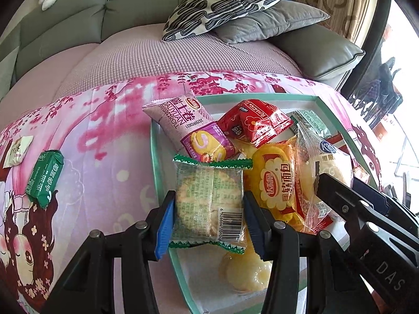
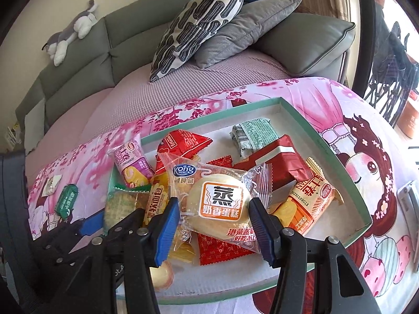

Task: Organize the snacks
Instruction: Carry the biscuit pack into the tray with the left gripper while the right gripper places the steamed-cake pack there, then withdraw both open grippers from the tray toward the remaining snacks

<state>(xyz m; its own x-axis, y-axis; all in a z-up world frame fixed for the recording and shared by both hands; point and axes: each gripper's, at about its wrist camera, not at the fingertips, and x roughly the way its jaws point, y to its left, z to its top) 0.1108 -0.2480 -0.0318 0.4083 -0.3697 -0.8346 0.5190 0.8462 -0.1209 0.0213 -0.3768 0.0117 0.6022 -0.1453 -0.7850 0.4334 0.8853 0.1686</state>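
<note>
My left gripper (image 1: 209, 193) is shut on a clear cracker packet with green zigzag ends (image 1: 209, 198), held over the near left corner of a teal-rimmed tray (image 1: 154, 157). In the right wrist view, my right gripper (image 2: 214, 200) is shut on a clear steamed-cake packet with an orange label (image 2: 220, 201), both blue pads against its wrapper, above the snack pile in the tray (image 2: 327, 141). Under and around lie a pink Swiss roll packet (image 1: 191, 125), red packets (image 1: 251, 123), a yellow bread packet (image 1: 277, 183) and an orange roll packet (image 2: 311, 196).
A green packet (image 1: 45, 175) and a small white packet (image 1: 17, 149) lie on the pink cartoon cloth left of the tray. Behind is a sofa with a patterned pillow (image 2: 199, 23) and a grey one (image 2: 246, 31). The two grippers work side by side.
</note>
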